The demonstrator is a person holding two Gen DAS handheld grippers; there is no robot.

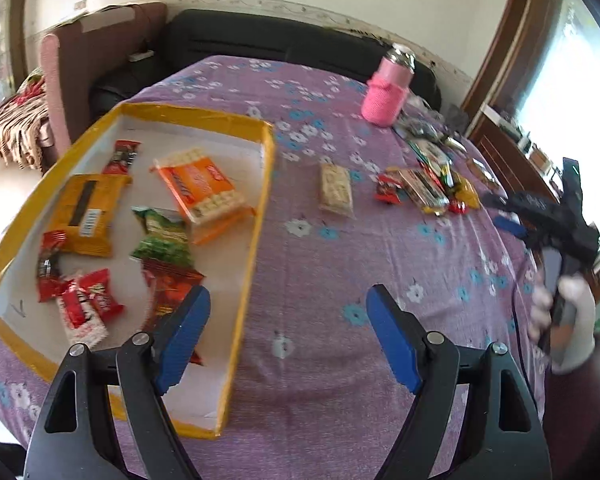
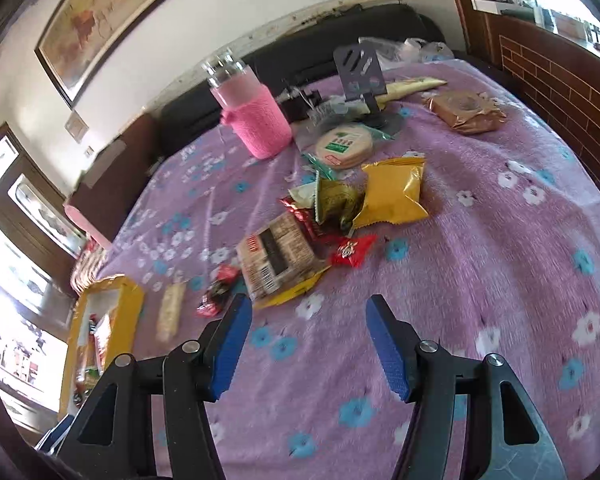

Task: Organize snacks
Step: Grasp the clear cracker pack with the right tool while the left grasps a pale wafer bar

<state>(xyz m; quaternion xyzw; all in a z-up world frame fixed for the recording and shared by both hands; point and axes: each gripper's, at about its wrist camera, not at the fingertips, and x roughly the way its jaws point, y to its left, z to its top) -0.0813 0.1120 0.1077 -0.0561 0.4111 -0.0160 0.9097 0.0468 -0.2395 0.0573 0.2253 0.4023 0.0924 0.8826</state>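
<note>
Both of our tools are empty: the left hand-held gripper (image 1: pixel 288 336) has its blue pads spread wide over the box's near right edge, and the right hand-held gripper (image 2: pixel 308 340) is just as wide open above bare purple cloth.

What the next move turns on is the loose pile of snacks (image 2: pixel 328 216) on the counter (image 2: pixel 500 264). From the right hand-held gripper it lies at about twelve o'clock, near ahead, and the closest piece is the brown-and-yellow biscuit pack (image 2: pixel 278 260), whose long axis runs from seven to one o'clock. The right hand-held gripper is clearly the nearer of the two; in the left view that pile sits far off at two o'clock. A single pale cracker pack (image 1: pixel 335 189) lies alone between pile and box, long axis roughly twelve to six, at about twelve o'clock from the left hand-held gripper, so we judge that one better suited to the left.

The yellow-rimmed box (image 1: pixel 260 216) sits at ten o'clock of the left hand-held gripper. Inside it we count about nine packets, though the red ones overlap. In the pile we count roughly seven or eight, some hidden under others. One pink-sleeved bottle (image 2: pixel 256 120) stands beyond the pile at eleven o'clock.
</note>
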